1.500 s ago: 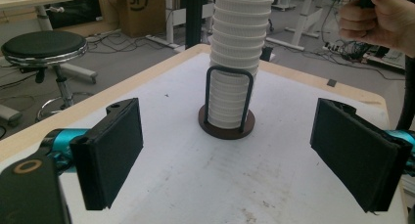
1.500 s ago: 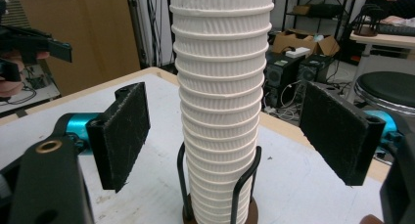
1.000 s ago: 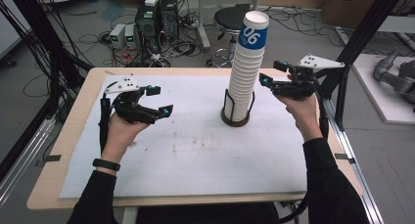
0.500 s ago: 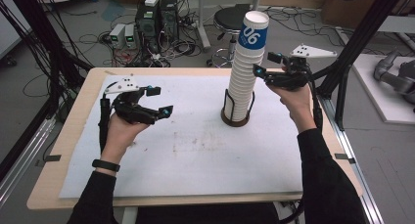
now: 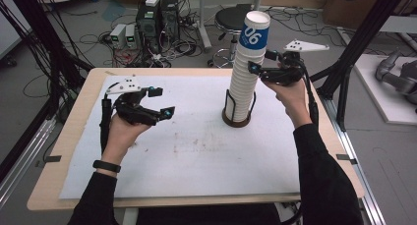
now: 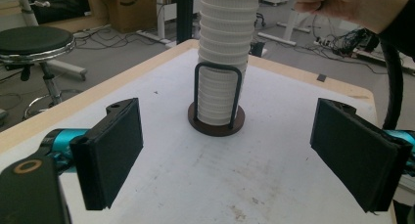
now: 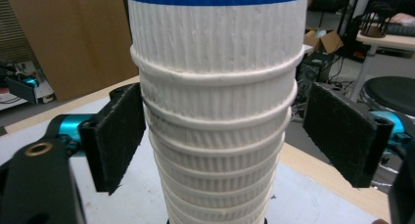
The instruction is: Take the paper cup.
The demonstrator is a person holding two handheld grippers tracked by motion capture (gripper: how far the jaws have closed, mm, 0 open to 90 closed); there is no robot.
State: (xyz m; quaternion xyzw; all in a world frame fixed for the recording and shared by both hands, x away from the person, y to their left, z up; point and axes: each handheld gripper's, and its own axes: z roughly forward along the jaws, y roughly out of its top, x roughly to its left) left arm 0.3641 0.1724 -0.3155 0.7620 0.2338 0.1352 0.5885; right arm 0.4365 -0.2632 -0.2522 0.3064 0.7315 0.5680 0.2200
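Your right hand-held gripper (image 7: 222,136) has just been opening, pads straddling the tall stack of ribbed white paper cups (image 7: 215,111) (left pad touching); your left hand-held gripper (image 6: 240,150), at nine o'clock, gapes empty.

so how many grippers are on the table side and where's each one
2. The left gripper is held over the left part of the white mat, jaws apart with nothing between. The right gripper is up at the cup stack, jaws open either side of it.

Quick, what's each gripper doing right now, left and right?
Left gripper: open, holding nothing.
Right gripper: open, jaws just widened, astride the cup stack near its top, pads not pressing on it.
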